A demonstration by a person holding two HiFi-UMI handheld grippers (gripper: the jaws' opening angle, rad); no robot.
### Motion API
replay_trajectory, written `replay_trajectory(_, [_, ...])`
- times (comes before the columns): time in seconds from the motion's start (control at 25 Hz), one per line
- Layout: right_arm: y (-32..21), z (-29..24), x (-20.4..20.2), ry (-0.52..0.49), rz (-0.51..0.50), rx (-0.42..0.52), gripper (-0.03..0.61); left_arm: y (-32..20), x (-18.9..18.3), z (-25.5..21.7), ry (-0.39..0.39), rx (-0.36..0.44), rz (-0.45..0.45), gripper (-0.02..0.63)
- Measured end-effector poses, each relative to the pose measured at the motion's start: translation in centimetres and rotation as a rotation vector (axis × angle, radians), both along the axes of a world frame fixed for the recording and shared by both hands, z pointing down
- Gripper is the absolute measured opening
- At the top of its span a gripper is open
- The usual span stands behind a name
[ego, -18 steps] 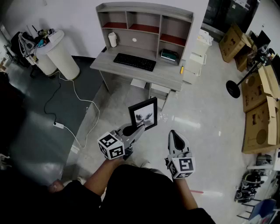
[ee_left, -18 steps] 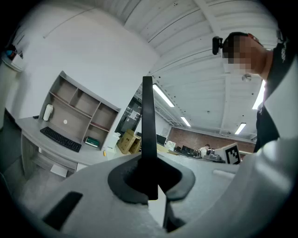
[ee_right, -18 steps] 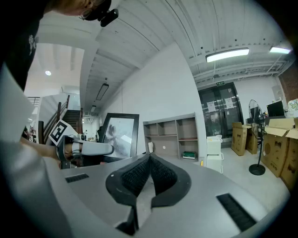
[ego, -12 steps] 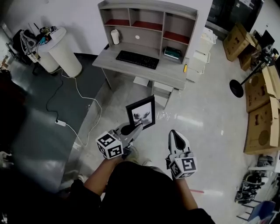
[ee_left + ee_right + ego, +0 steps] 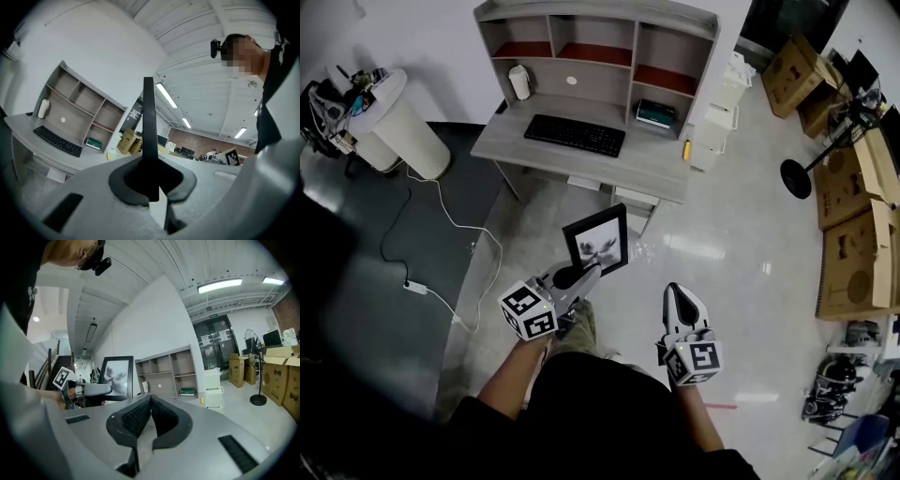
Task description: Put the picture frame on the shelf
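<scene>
The picture frame (image 5: 597, 241) is held upright, well short of the shelf (image 5: 600, 84), clamped by its lower edge in the left gripper (image 5: 581, 275). The right gripper (image 5: 680, 298) is carried closed and empty. Carrying is judged underway; next the shelf must be approached and the frame raised into a compartment.

Grey desk (image 5: 649, 161) against white wall (image 5: 412, 28), glossy floor (image 5: 727, 258).

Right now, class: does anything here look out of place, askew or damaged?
Only the picture frame is out of place: clamped in the left gripper above the floor, short of the shelf. A white cable trails loose across the floor left of the desk. Nothing looks damaged.
</scene>
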State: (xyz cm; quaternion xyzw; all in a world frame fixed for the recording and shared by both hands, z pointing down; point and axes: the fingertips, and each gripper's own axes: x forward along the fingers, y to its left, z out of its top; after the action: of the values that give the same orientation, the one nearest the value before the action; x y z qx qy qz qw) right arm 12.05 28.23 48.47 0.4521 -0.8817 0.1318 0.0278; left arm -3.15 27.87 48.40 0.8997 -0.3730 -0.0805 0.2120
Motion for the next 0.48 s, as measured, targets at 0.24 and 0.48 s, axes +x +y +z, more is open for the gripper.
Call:
replay_trajectory(0.24, [-9.7, -0.7, -4.7, 0.016, 0.014, 0.002, 0.012, -9.5, -4.8, 0.8, -0.013, -0.021, 0.009, 0.029])
replay_trajectory(0.48, [-18.8, -2.5, -9.6, 0.021, 0.055, 0.003, 0.012, -18.6, -11.0, -0.2, -0.006, -0.035, 0.038, 0.029])
